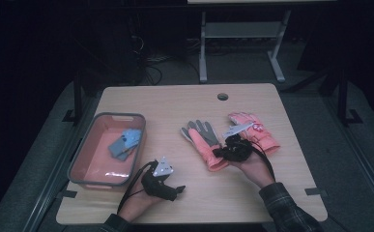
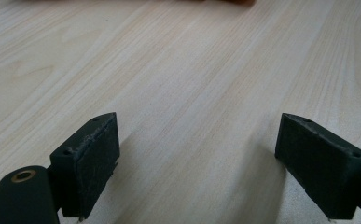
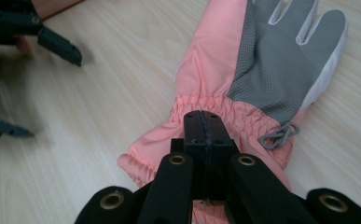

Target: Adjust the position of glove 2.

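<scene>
Left claw: near bench edge, jaws spread wide, nothing between them.
Right claw: jaws pressed together over the cuff of the grey-palmed glove; whether they pinch the fabric, cannot tell.
Grey-palmed glove: flat mid-bench, palm up.
Pink glove: just beside it.
Tray: left side, holding blue items.

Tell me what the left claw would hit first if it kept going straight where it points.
Probably bare table. The left claw points right along the wood, jaws open and empty; farther that way is the other hand's forearm, though depth is unclear.
</scene>
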The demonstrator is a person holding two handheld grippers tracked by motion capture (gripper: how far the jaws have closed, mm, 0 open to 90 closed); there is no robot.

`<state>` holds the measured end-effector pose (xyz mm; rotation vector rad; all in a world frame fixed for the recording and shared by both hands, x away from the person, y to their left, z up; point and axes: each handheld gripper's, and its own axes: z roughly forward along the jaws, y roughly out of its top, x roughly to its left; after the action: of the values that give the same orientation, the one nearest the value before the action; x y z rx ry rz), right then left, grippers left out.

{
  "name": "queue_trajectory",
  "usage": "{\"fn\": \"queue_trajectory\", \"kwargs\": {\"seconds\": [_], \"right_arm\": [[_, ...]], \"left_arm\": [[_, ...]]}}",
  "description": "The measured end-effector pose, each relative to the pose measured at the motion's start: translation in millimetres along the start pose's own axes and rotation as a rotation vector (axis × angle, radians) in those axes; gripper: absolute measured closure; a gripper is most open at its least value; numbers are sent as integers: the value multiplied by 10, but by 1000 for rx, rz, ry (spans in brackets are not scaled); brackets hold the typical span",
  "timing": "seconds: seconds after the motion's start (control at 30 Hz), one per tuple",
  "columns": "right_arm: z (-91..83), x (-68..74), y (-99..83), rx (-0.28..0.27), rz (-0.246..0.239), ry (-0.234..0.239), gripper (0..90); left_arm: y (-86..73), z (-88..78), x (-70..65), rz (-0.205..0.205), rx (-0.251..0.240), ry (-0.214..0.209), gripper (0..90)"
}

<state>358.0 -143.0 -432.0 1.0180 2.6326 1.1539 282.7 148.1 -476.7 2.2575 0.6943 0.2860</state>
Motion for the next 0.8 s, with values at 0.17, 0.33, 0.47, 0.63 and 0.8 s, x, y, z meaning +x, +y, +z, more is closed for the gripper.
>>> {"fn": "queue_trajectory", "kwargs": {"seconds": [0.17, 0.33, 0.47, 0.63, 0.8], "right_arm": [[-135, 6, -108, 13, -11, 0, 898], [-254, -28, -223, 10, -29, 2, 897], [-303, -49, -186, -9, -26, 10, 897], [-202, -121, -12, -18, -27, -3, 897], [-14, -181, 95, 14, -20, -19, 897]], "left_arm": [[0, 0, 1, 0, 1, -1, 129], [1, 0, 3, 3, 0, 1, 129], [2, -1, 5, 6, 1, 1, 129], [1, -1, 4, 4, 1, 1, 129], [2, -3, 8, 11, 5, 2, 129]]}}
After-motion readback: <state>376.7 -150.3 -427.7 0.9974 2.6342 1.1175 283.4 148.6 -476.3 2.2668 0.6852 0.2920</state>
